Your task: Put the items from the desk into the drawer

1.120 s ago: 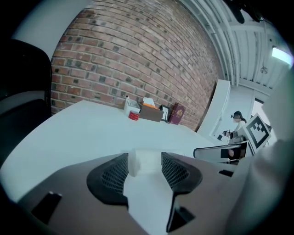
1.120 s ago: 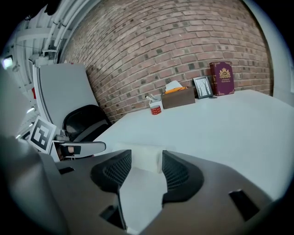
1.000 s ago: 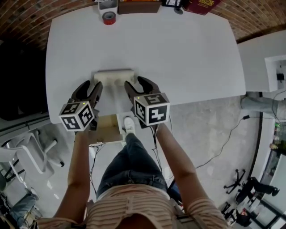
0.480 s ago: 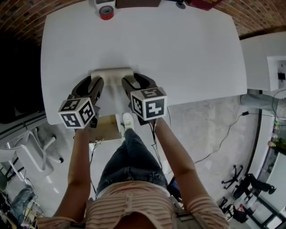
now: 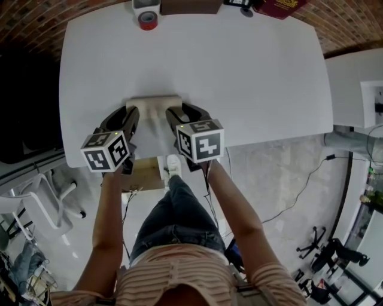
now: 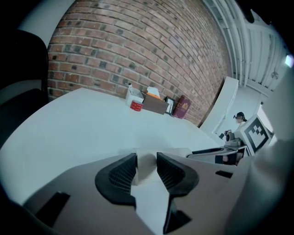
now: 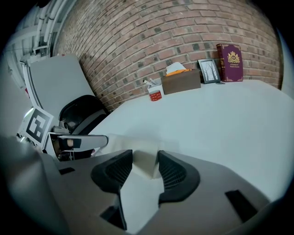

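A white drawer box (image 5: 154,103) sits at the desk's near edge. My left gripper (image 5: 122,115) is at its left side and my right gripper (image 5: 187,111) at its right. In the left gripper view, the jaws (image 6: 147,167) have just been closing and both pads press a white edge of the box (image 6: 147,160). The right gripper's jaws (image 7: 145,166) have also just been closing a little; the box's white edge (image 7: 146,161) fills the gap, with the pads close beside it. A red tape roll (image 5: 146,20), brown tissue box (image 5: 190,6) and dark red book (image 5: 280,6) stand at the desk's far edge.
A white cup (image 5: 145,5) and a small picture frame (image 7: 209,70) also stand at the far edge by the brick wall. The wide white desktop (image 5: 239,77) lies between them and the grippers. A black chair (image 7: 82,114) is at the left; a second white desk (image 5: 359,89) is to the right.
Both grippers have settled slightly lower against the white box. The left jaws have narrowed onto its edge, the right jaws only a little.
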Available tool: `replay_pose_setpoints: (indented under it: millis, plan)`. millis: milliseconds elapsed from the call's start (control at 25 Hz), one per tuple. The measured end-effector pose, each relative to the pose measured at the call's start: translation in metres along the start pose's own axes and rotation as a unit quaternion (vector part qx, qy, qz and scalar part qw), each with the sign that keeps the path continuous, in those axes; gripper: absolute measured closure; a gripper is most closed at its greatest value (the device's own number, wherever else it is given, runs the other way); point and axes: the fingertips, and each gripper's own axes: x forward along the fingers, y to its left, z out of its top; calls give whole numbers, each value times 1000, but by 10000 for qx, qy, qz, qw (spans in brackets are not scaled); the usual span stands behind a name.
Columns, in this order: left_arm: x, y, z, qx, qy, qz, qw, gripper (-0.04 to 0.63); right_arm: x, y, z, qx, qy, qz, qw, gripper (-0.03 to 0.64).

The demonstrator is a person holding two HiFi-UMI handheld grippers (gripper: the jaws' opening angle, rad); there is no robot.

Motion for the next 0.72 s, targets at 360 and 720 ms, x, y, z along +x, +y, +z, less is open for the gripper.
replay_pose_setpoints:
  millis: [360, 720]
  plan:
    - [-27, -11, 15, 268, -378, 257, 9986, 460, -15, 15, 7, -162, -112, -3, 9998, 430]
    - [-73, -16, 19, 300, -806, 507, 9950, 462, -36, 46, 7, -334, -351, 198, 9986, 431]
